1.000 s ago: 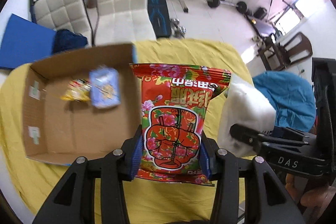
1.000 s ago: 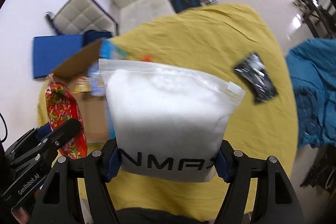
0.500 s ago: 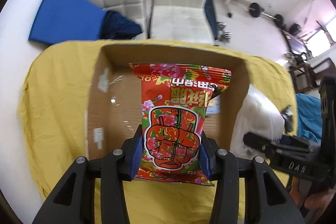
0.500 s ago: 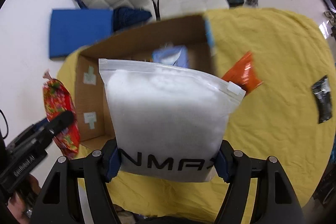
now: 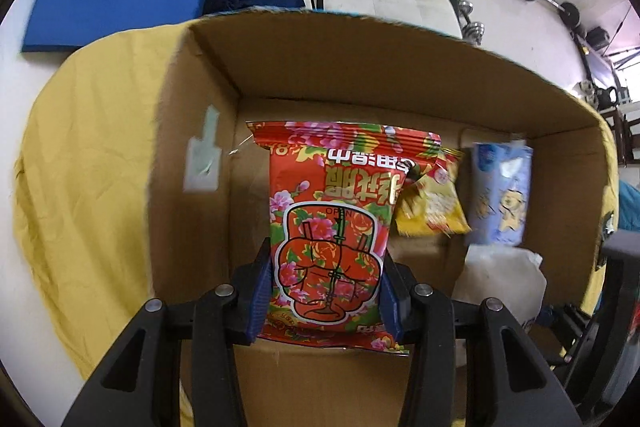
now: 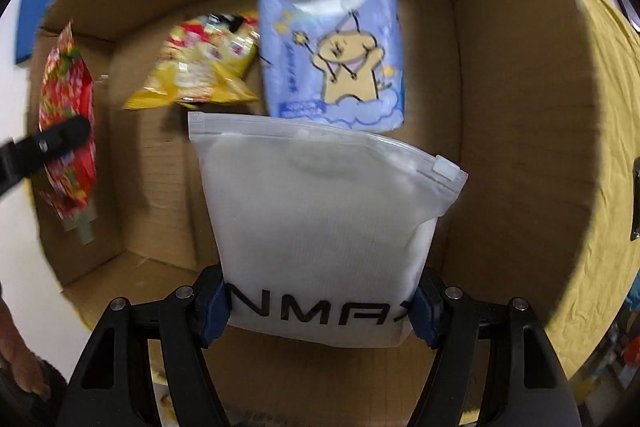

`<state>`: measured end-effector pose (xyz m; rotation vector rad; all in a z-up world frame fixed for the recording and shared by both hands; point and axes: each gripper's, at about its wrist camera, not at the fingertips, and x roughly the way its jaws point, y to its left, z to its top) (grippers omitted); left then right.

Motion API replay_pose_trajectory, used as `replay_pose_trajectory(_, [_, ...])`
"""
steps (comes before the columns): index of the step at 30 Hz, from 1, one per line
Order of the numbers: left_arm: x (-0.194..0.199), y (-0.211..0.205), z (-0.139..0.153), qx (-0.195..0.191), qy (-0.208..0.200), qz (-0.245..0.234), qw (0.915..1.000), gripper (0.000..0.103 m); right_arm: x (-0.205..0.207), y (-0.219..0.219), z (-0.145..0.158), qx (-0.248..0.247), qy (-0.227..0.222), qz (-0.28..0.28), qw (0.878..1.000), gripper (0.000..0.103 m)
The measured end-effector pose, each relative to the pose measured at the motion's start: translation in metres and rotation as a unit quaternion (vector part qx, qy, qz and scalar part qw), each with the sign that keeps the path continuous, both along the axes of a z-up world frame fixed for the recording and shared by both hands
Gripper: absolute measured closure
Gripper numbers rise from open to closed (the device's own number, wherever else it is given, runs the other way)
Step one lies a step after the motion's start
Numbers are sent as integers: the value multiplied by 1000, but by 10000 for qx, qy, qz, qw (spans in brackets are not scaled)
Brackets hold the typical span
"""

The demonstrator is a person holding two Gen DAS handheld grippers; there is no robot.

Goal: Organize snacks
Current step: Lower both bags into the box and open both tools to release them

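The left gripper (image 5: 326,301) is clamped on the lower part of a red packet (image 5: 336,223), its blue pads (image 5: 262,297) pressing the packet's two side edges. The packet's long axis runs straight ahead along the fingers, its crimped end pointing away from the tool. Its print is upside down to the camera: a floral pattern, large Chinese characters that read inverted, and the word "OPEN" above a drawn outline. It hangs inside an open cardboard box (image 5: 360,67), ahead of the tool over the box floor; whether it touches the floor cannot be told.

The right gripper (image 6: 320,311) is clamped on a white zip bag (image 6: 320,211), pads on both side edges near the bottom. This bag also runs lengthwise ahead of the fingers, zip seal at the far end with the slider at the far right corner. Black letters "NMA" and part of a further letter show near the pads.

Just beyond the zip bag, inside the box (image 6: 516,107), lies a pale blue pack (image 6: 332,55) with a cartoon animal and stars; its small writing is blurred. Left of it lies a yellow bag (image 6: 204,71), label unreadable. Far left of the right tool, the red packet (image 6: 68,131) appears edge-on. The box sits on a yellow cloth (image 5: 88,155).
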<state>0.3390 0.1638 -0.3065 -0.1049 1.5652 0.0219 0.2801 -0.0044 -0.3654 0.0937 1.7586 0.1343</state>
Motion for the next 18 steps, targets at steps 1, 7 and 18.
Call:
replay_pose_trajectory(1, [4,-1,-5,23,45,5,10000,60,1,0,-5,-52,42,-10,10000,29])
replay_pose_trajectory(7, [27,0,-32,-52,322,8,9995,60,7,6,-19,-163,91,-58,9998,28])
replay_pose_trajectory(18, [45,0,-60,1,602,-84,9982,59,20,13,-24,-198,260,-203,9993,25])
